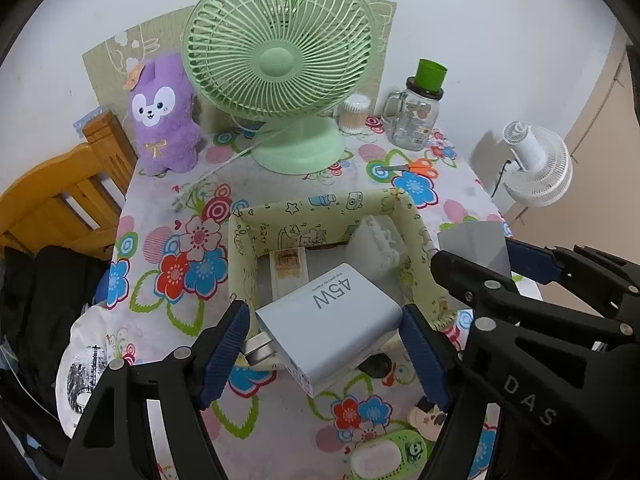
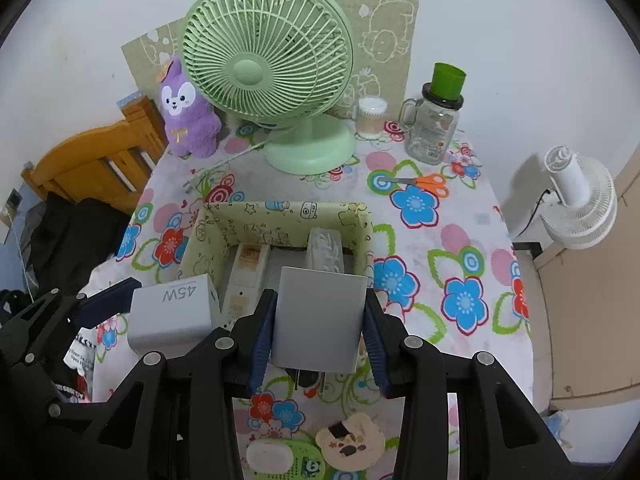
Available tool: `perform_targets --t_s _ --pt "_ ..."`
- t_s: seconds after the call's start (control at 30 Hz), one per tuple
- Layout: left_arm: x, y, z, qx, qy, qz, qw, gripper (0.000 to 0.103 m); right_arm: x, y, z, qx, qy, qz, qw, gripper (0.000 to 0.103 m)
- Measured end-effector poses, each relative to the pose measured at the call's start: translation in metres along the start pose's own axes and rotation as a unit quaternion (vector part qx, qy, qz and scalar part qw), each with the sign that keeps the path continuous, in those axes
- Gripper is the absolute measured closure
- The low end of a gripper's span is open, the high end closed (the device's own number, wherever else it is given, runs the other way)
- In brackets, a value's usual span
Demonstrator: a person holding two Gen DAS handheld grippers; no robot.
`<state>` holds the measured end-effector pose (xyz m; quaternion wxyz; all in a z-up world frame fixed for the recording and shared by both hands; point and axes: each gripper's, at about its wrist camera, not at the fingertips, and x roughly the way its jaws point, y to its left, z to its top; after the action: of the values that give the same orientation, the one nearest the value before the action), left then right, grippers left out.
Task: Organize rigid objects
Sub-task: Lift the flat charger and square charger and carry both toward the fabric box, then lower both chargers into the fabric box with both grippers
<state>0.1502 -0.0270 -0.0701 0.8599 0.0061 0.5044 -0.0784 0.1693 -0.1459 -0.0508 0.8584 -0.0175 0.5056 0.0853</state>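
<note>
Flowered cloth covers the bench (image 1: 168, 216), which stands against a white wall. Through my left wrist camera, my left gripper (image 1: 326, 354) has its jaws clamped on the sides of a grey 45W charger (image 1: 332, 320), its prongs pointing toward the left jaw. Just ahead of the jaws sits the pale yellow storage box (image 1: 320, 208), open at the top, and the charger hangs over its near edge. Inside the box I see a white flat item (image 1: 286, 272) and a clear ridged piece (image 1: 376, 248). Beyond the box stands a green fan (image 1: 280, 64), with a purple plush toy (image 1: 164, 116) to its left and a glass jar (image 1: 416, 116) to its right. Orange scissors (image 1: 414, 168) lie ahead and right of the jaws. My right gripper (image 1: 476, 264) shows at the right, with a grey block between its jaws.

Through my right wrist camera, my right gripper (image 2: 320, 324) has its jaws clamped on a plain grey block (image 2: 318, 318), held at the near wall of the storage box (image 2: 280, 212). To the left of these jaws hangs the 45W charger (image 2: 172, 312), with one pad of my left gripper (image 2: 108, 300) against it. A white fan (image 2: 576, 200) stands far right, off the bench.
</note>
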Motion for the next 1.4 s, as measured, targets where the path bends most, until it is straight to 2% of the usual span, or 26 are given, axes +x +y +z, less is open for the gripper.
perform_targets --t_s 0.73,1.17,1.4 --pt "0.064 0.012 0.016 -0.026 0.047 0.008 0.9985 0.025 0.057 -0.010 0.024 -0.008 0.033 0.033 0.999 0.059" --pt "0.098 0.000 0.013 -0.026 0.079 -0.021 0.9963 0.025 0.075 -0.014 0.029 -0.016 0.049 0.033 0.998 0.059" --pt "0.104 -0.004 0.012 -0.020 0.082 -0.036 0.9958 0.024 0.084 -0.015 0.026 -0.021 0.062 0.030 0.997 0.059"
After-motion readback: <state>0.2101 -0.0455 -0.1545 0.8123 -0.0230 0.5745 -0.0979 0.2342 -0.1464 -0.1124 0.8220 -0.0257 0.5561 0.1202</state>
